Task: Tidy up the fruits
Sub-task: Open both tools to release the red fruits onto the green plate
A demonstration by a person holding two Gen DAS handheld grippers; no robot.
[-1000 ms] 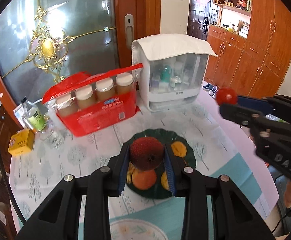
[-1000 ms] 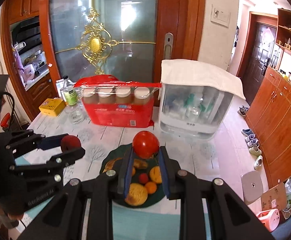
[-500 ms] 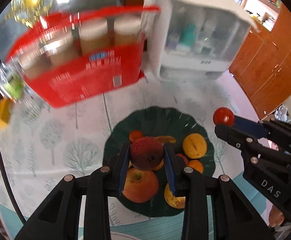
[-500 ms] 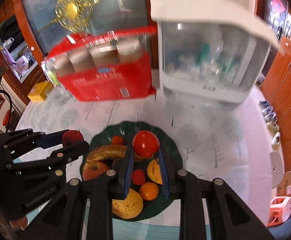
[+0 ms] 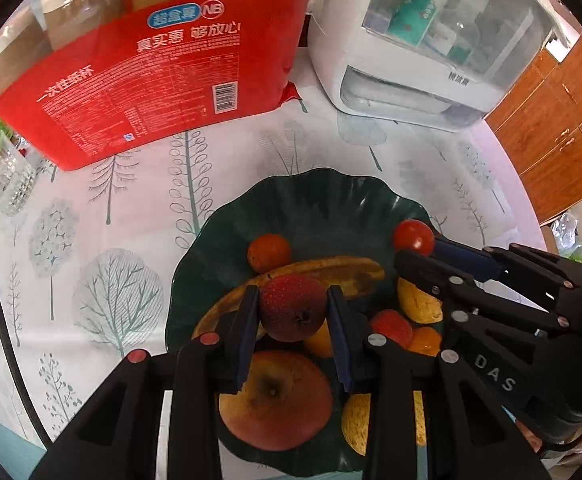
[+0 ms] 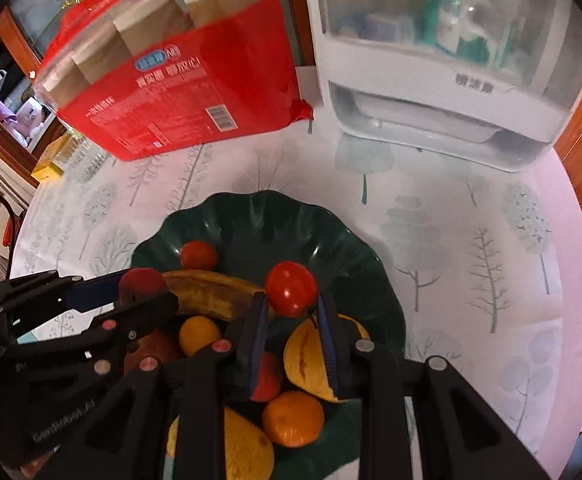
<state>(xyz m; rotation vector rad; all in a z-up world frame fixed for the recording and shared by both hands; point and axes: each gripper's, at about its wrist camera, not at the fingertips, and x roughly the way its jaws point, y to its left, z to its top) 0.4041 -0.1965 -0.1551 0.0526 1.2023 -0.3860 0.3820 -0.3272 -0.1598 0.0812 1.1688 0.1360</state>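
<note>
My left gripper (image 5: 293, 312) is shut on a dark red speckled fruit (image 5: 293, 306) and holds it just above the dark green plate (image 5: 311, 204). My right gripper (image 6: 291, 300) is shut on a red tomato (image 6: 291, 288) over the same plate (image 6: 251, 216). On the plate lie a banana (image 5: 331, 270), an apple (image 5: 275, 400), a small orange (image 5: 269, 252), yellow fruits (image 6: 303, 360) and another orange (image 6: 293, 418). Each gripper shows in the other's view: the right one (image 5: 415, 240) and the left one (image 6: 143, 284).
A red pack of paper cups (image 5: 151, 68) stands behind the plate at the left. A white plastic cabinet (image 5: 423, 52) stands behind at the right. A glass (image 5: 11, 184) is at the far left. The tree-print tablecloth (image 5: 111, 280) covers the table.
Both grippers have moved forward and down over the plate with their fruits still held. The plate and the boxes behind it now look much closer.
</note>
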